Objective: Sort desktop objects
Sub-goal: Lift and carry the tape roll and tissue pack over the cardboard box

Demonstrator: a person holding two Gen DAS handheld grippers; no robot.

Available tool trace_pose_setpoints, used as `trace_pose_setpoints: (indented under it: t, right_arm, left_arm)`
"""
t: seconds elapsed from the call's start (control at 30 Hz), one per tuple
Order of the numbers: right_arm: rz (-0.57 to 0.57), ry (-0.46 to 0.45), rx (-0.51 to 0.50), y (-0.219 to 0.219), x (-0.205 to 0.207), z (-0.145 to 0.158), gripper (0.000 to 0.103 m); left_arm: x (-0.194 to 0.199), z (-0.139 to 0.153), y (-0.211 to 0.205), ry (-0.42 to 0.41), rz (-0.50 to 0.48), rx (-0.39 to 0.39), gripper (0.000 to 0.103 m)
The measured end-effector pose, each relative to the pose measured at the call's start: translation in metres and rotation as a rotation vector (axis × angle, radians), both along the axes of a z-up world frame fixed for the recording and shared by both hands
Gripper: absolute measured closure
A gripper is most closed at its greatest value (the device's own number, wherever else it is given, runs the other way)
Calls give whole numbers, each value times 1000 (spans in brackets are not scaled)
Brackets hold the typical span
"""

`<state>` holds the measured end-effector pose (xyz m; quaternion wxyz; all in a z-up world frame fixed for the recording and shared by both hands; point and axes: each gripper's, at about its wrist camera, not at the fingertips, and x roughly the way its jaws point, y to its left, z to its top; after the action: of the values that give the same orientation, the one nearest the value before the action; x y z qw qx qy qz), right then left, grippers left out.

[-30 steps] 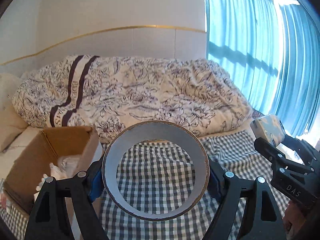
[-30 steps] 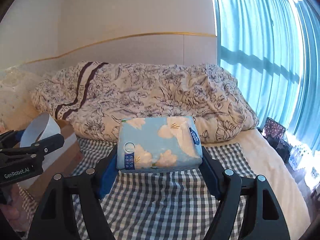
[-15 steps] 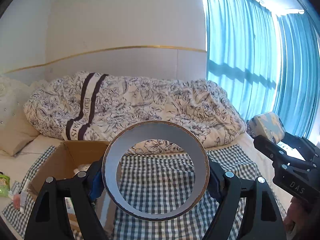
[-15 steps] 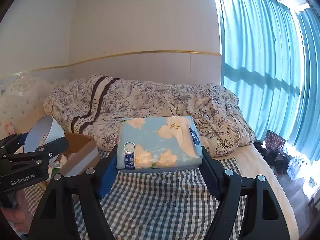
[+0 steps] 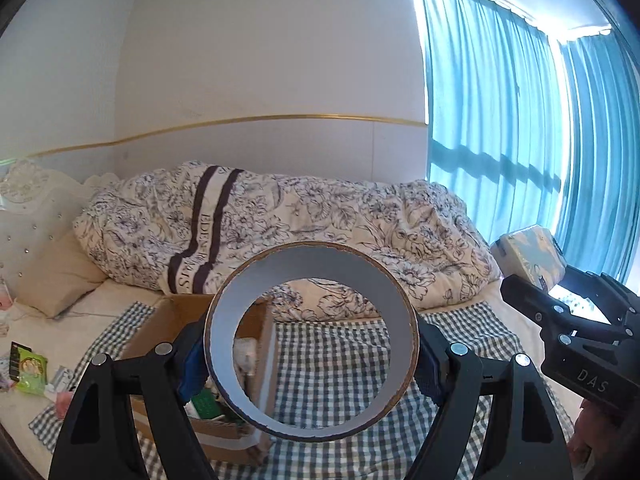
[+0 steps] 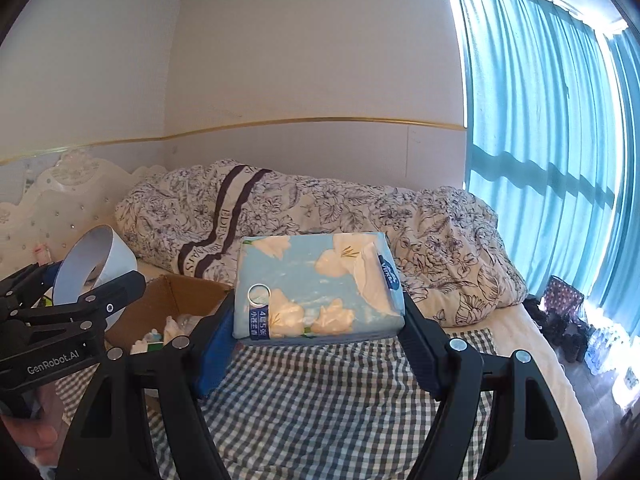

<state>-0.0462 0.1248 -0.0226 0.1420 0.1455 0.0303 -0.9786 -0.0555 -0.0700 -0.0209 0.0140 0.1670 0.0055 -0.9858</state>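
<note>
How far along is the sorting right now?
Some items already lie in the cardboard box. In hand: left tongs grip the tape roll, right tongs grip the tissue pack. Left: packets beside the box.

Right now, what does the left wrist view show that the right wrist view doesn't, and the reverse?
Only the left wrist view shows small packets lying left of the cardboard box, and the hollow of the tape roll head-on in the left tongs.

Only the right wrist view shows the printed face of the tissue pack in the right tongs, and bags on the floor by the curtain.

Both show the box, checked cloth, floral duvet, and each other's load.
</note>
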Motion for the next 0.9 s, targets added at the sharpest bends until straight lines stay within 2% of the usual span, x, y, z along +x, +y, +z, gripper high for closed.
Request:
trace_pose_setpoints:
  t: [0.47, 0.67, 0.9]
  right_arm:
    - [98, 20, 2, -60, 12, 14, 29]
    - [145, 9, 16, -94, 4, 12, 29]
    - [177, -3, -7, -117, -18, 18, 29]
  left_arm:
    - [30, 15, -64, 24, 92, -20, 20]
    - [29, 16, -95, 13, 141, -14, 20]
    - [22, 20, -122, 11, 168, -42, 20]
